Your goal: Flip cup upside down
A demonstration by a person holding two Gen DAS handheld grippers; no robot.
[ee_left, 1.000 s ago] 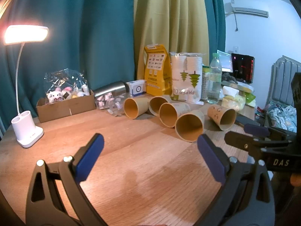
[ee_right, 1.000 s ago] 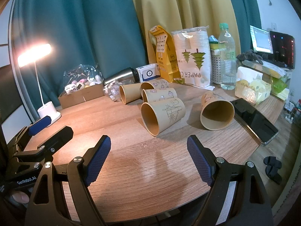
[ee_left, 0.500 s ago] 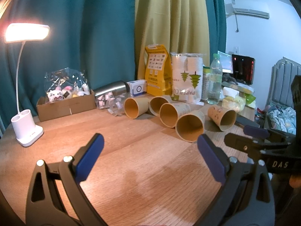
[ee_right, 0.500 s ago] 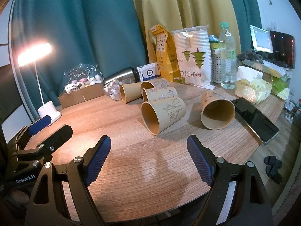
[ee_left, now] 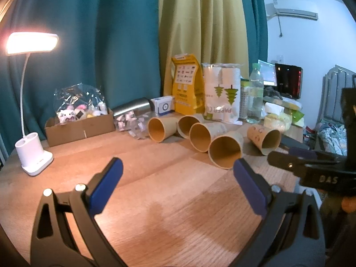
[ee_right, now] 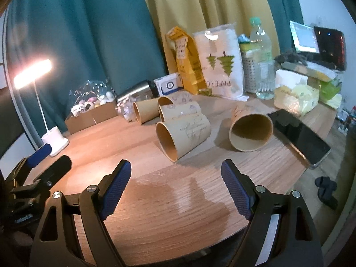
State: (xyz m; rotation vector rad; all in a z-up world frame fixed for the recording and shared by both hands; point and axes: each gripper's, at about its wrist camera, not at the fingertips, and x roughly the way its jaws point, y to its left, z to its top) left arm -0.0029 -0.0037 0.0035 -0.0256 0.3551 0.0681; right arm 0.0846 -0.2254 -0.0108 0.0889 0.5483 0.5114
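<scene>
Several brown paper cups lie on their sides on the wooden table, mouths toward me. The nearest cup is at the centre; a lone cup lies to its right. My right gripper is open and empty, a short way in front of the nearest cup. My left gripper is open and empty over bare wood, left of the cups. The right gripper also shows at the right edge of the left wrist view.
A lit white desk lamp stands at the left. A cardboard box of toys, a steel flask, a yellow bag, a paper cup pack and a water bottle line the back. A black phone lies at the right edge.
Both grippers have drifted slightly nearer the cups; both stay open and empty. The cups have not moved.
</scene>
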